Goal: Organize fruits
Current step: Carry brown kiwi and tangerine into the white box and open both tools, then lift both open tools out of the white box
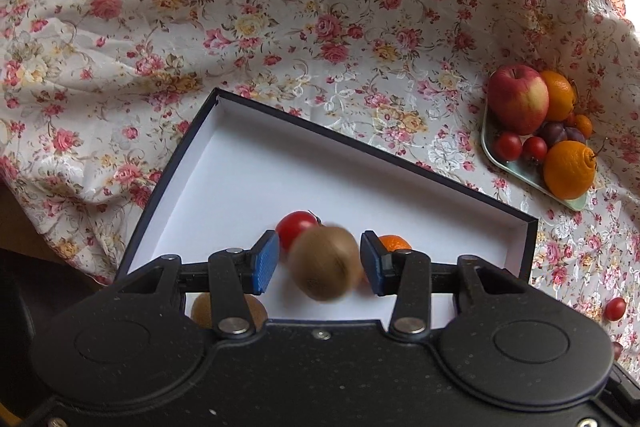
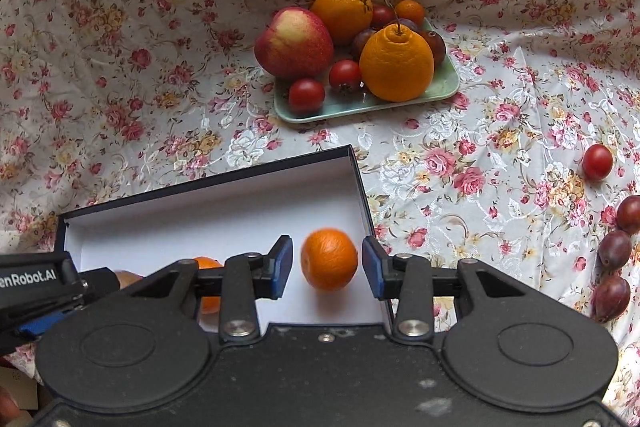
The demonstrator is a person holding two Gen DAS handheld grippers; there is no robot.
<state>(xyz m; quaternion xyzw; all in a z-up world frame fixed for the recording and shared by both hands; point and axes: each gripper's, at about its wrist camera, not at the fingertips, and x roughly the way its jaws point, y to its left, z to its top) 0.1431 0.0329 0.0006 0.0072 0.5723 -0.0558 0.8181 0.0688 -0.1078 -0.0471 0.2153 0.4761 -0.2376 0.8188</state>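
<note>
Kiwi [image 1: 325, 264] sits blurred btwn the blue pads of the left gripper [image 1: 318, 263], low centre of the left view; gaps show on both sides, so fingers are spread and gripping nothing. It's over the white floor of the dark-rimmed box [image 1: 224, 163]. Also in the box: a red tomato [image 1: 294, 229] behind the kiwi, a small orange [image 1: 394, 242] behind the right pad, and a second brown fruit [image 1: 200, 309] partly hidden under the left finger.

Right view: right gripper [image 2: 327, 261] likewise spread wide, a mandarin [image 2: 329, 259] blurred btwn its pads w/ clear gaps, over the box's right end.

Green tray [image 2: 448, 83], upper centre, holds an apple [image 2: 294, 43], two big oranges, tomatoes, plums. Loose on the floral cloth [image 2: 120, 67] at right edge: a tomato [image 2: 597, 161] and three plums [image 2: 614, 250].
</note>
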